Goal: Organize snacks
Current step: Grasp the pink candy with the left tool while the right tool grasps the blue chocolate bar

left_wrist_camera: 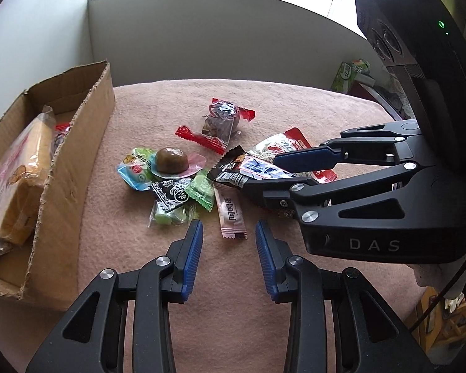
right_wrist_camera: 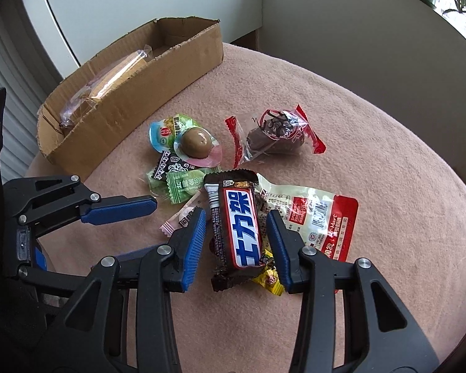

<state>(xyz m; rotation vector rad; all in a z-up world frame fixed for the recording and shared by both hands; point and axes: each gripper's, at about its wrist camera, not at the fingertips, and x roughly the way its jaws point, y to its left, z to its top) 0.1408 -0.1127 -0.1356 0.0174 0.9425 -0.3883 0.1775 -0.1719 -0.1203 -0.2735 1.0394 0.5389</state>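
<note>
Right gripper [right_wrist_camera: 236,233] straddles the chocolate bar [right_wrist_camera: 237,233], its jaws apart with a blue pad on either side of the wrapper and a gap visible on both; nothing is clamped yet. The bar lies on the pink cloth [right_wrist_camera: 372,143], partly over a white-and-red pouch [right_wrist_camera: 313,217] and a yellow wrapper [right_wrist_camera: 271,279]. Its long axis runs roughly along the fingers, tilted slightly, the far end pointing ahead towards the rest of the pile and the near end back towards the wrist.

The step in hand appears to be the pick-up of this bar. The next move likely calls for closing across its short width without pinching the pouch beneath, then lifting and carrying it ahead and to the left, to the box [right_wrist_camera: 158,71], where a bagged cake [right_wrist_camera: 115,74] already lies.

Left gripper [left_wrist_camera: 228,239] hangs just above the cloth with jaws apart and empty, a pink sachet [left_wrist_camera: 231,214] just beyond its tips, the box to its left and the right gripper [left_wrist_camera: 264,171] to its right.
</note>
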